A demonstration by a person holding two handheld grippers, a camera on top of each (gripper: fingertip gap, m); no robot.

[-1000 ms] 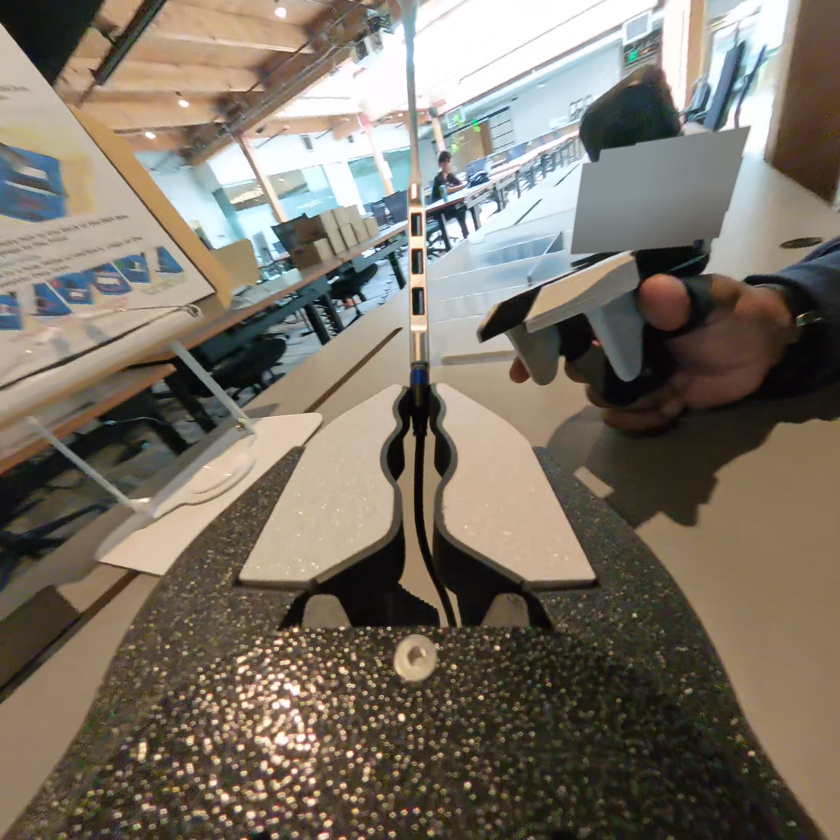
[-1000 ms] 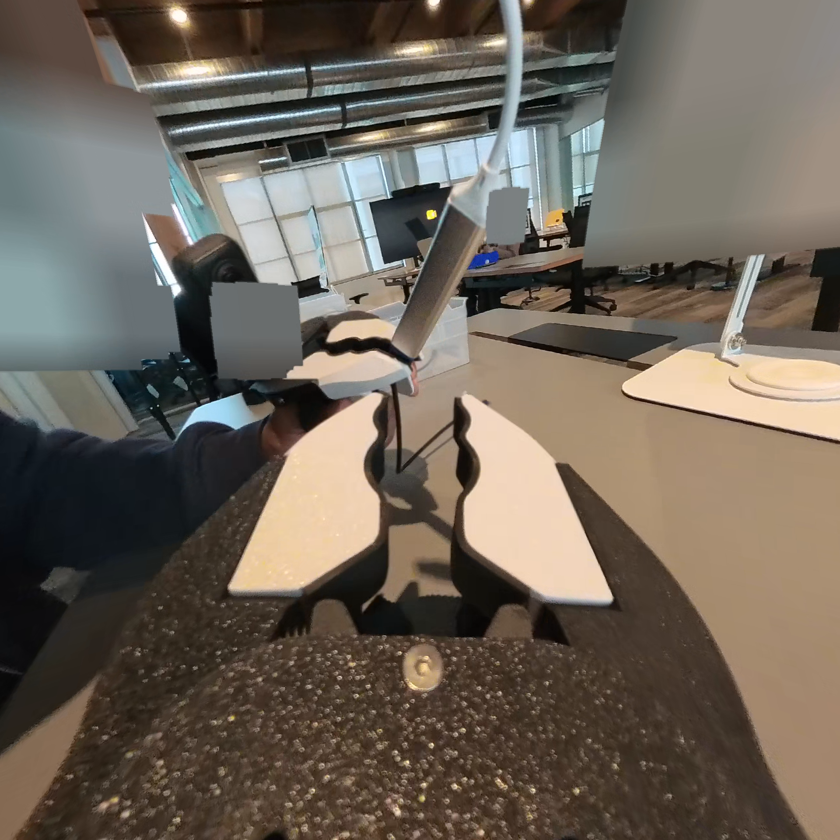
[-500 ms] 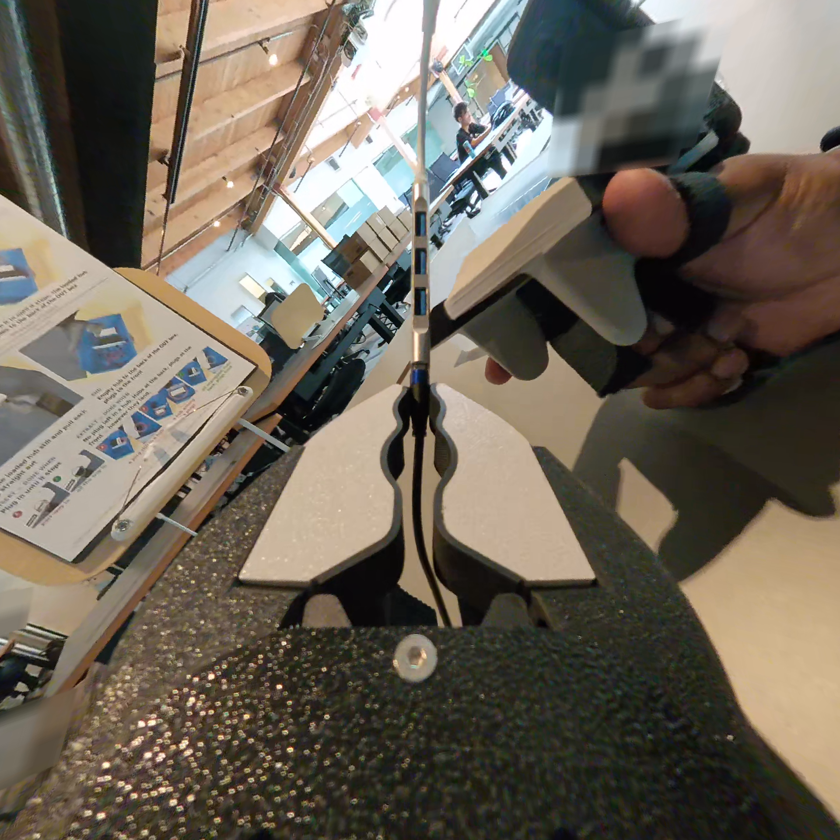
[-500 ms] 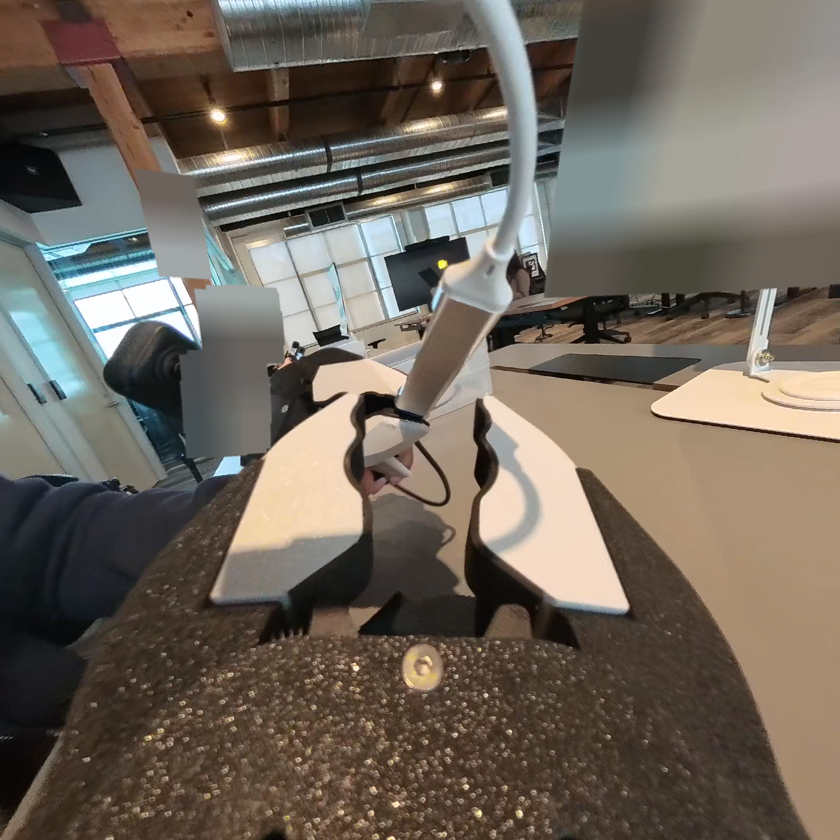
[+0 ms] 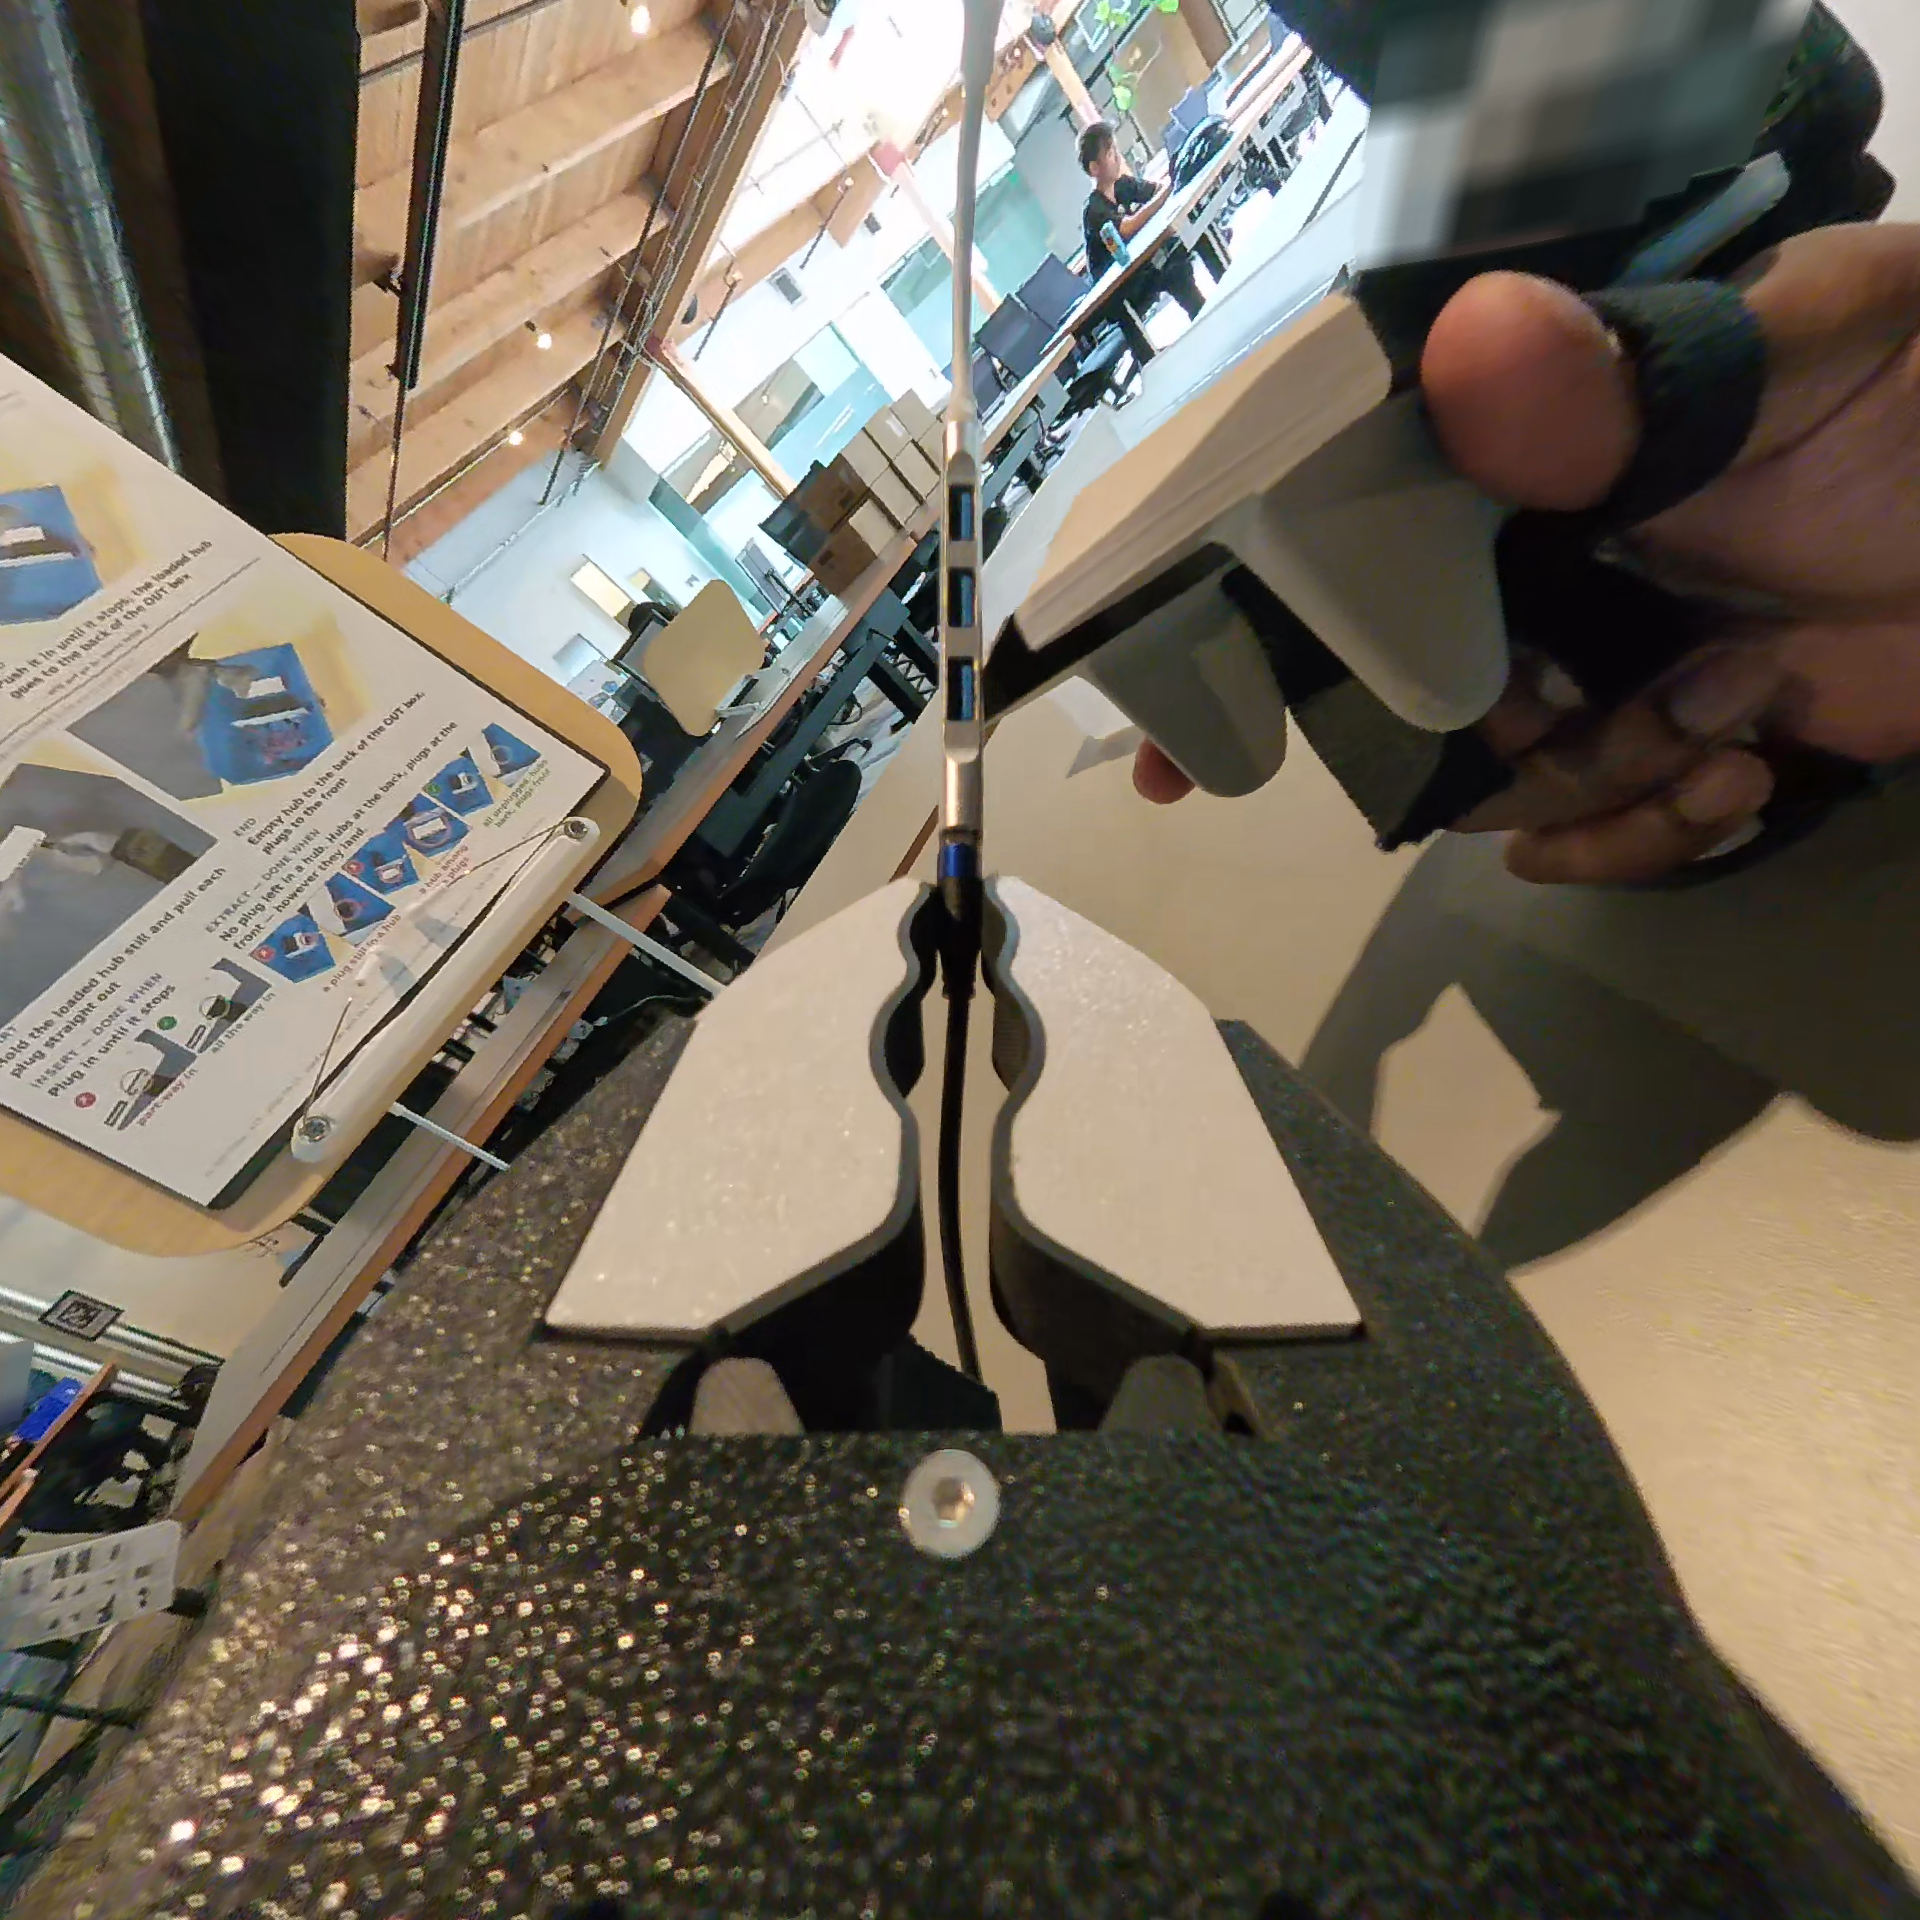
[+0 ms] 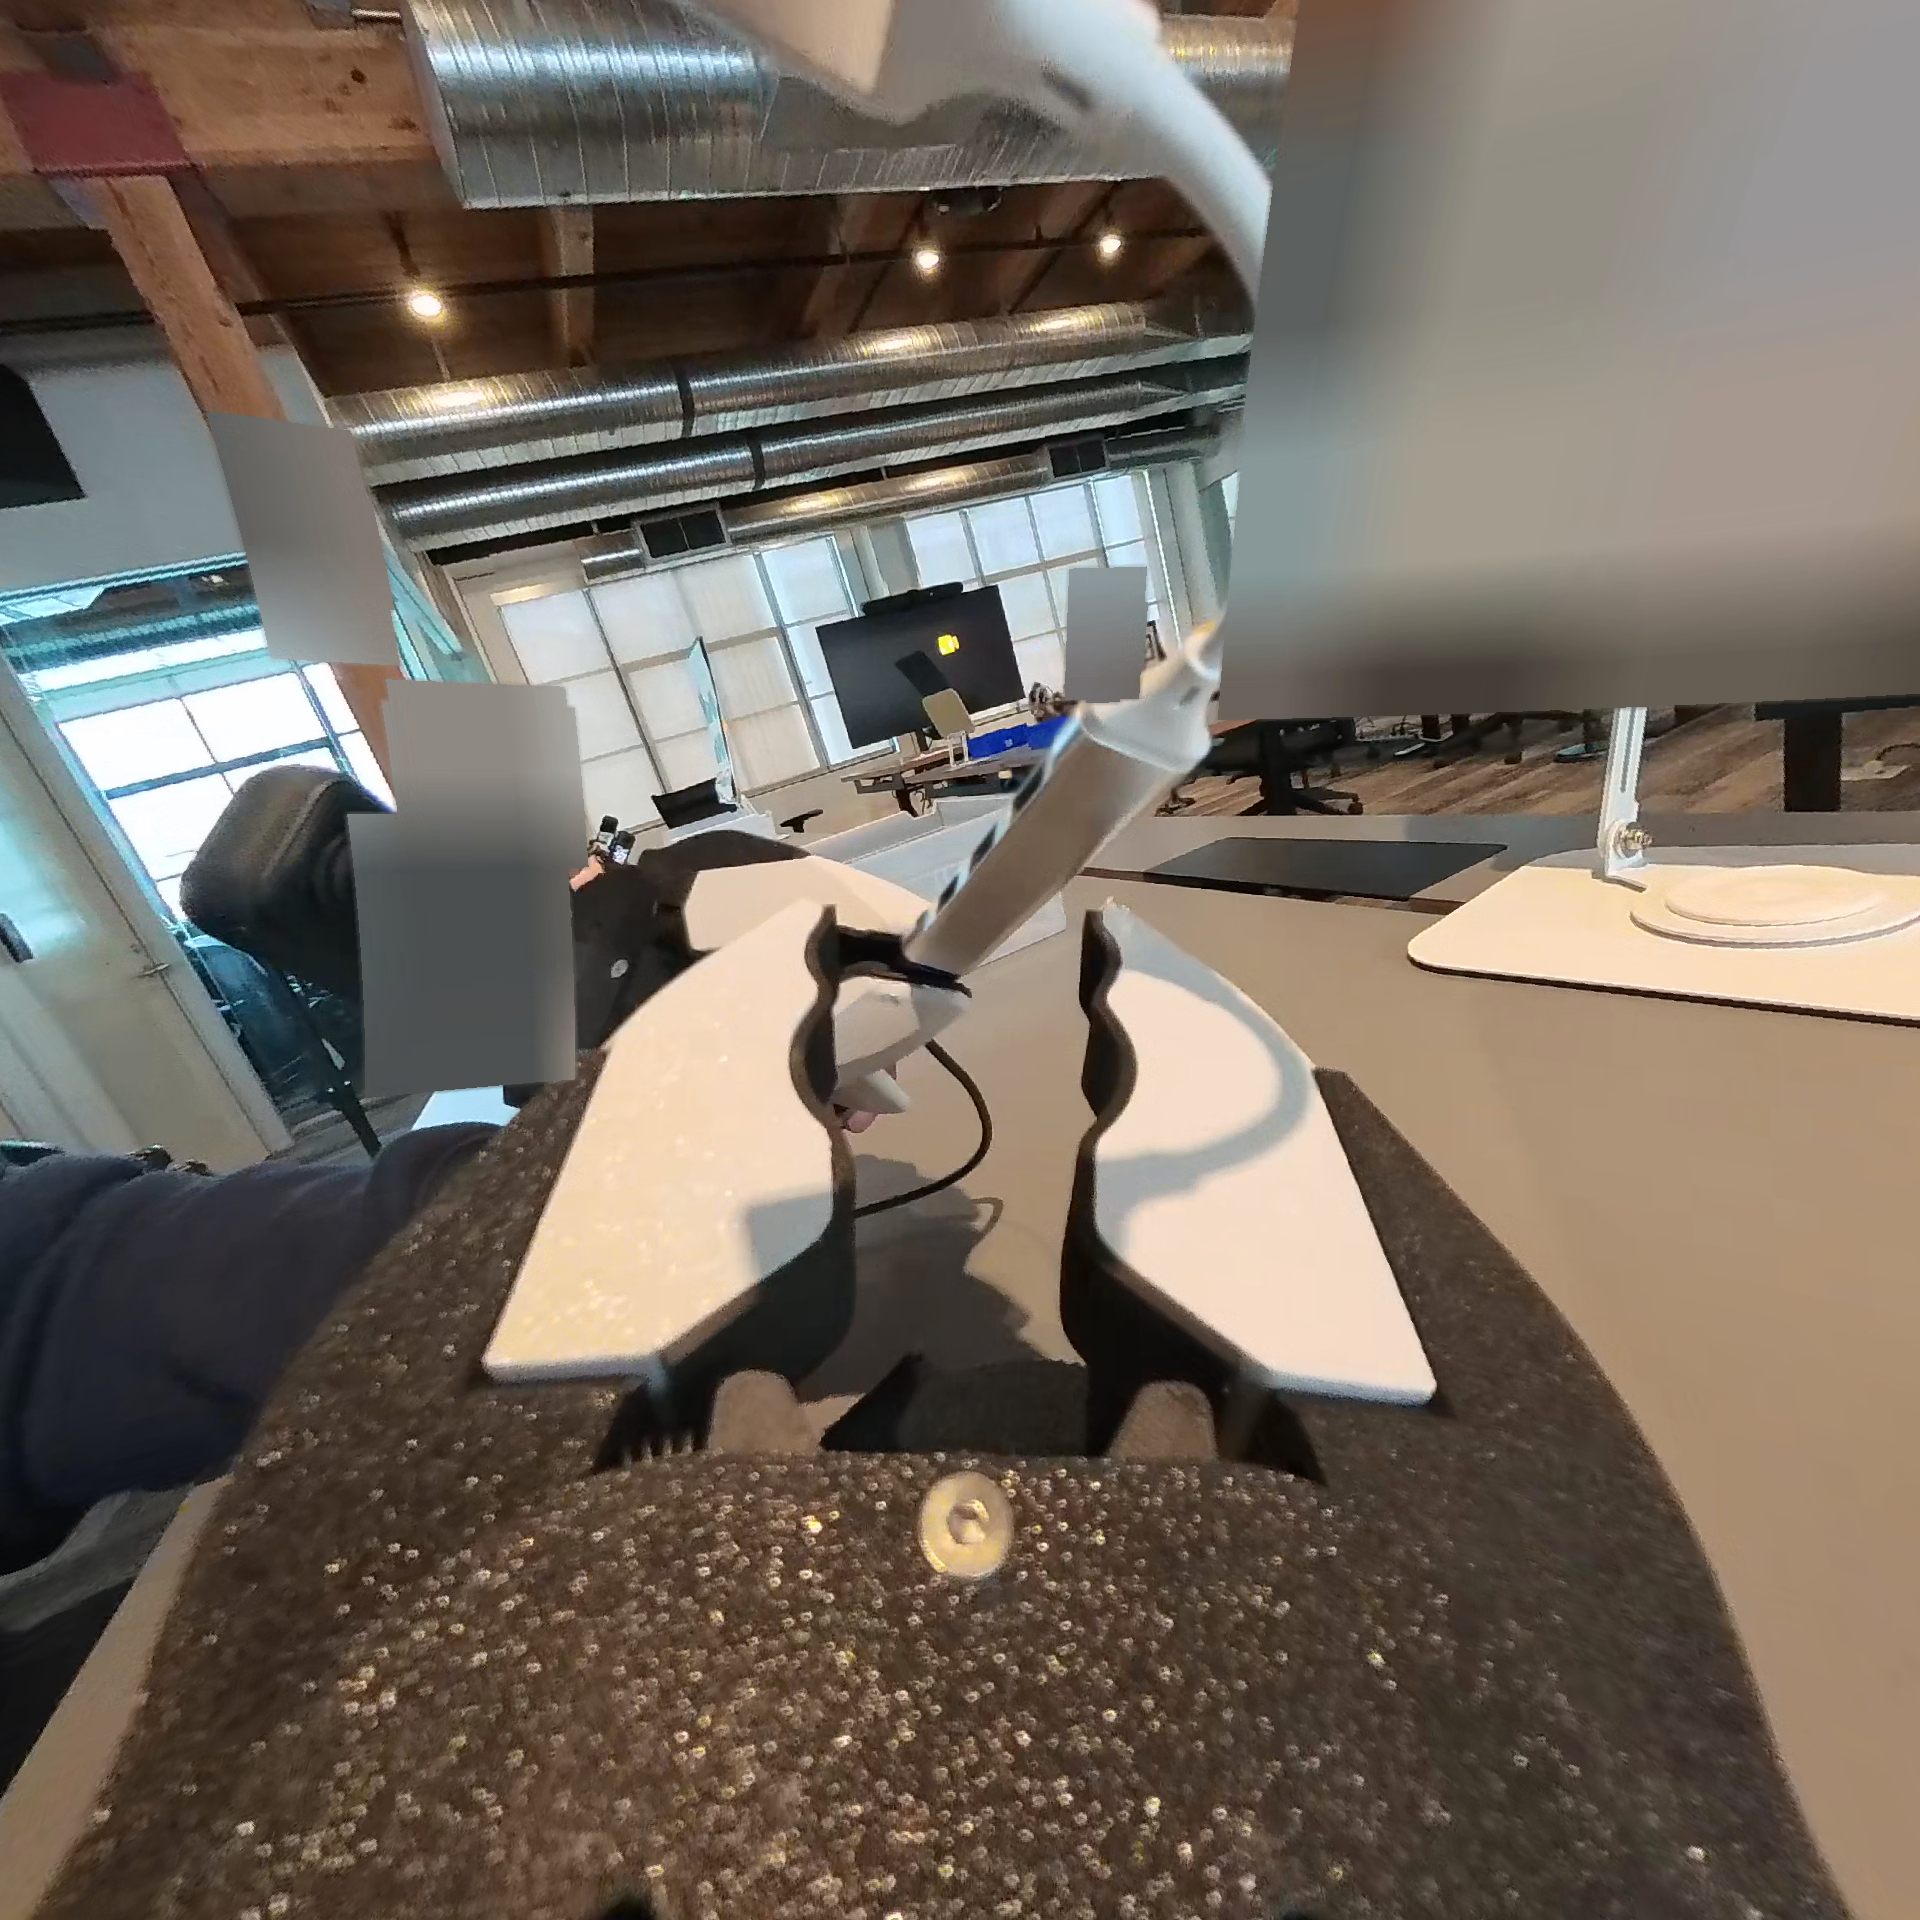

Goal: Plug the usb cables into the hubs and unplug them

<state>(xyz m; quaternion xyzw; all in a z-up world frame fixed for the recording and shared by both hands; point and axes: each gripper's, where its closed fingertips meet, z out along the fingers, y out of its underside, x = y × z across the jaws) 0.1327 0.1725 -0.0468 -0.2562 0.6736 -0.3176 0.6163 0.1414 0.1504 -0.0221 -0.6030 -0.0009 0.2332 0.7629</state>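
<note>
1. My left tongs point(image 5: 958, 914) are clenching the black plug point(image 5: 956, 871), seated in the end of the hub point(image 5: 962, 665).
2. My right tongs point(image 6: 956, 940) are gaping open beside the hub, gripping nothing.
3. I'm judging unplugging is next: right clamping the hub, left pulling straight out.

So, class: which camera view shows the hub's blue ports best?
The left wrist view: the hub stands edge-on above the left gripper, three blue ports facing the lens. In the right wrist view, the hub mostly shows its plain silver side.
</note>
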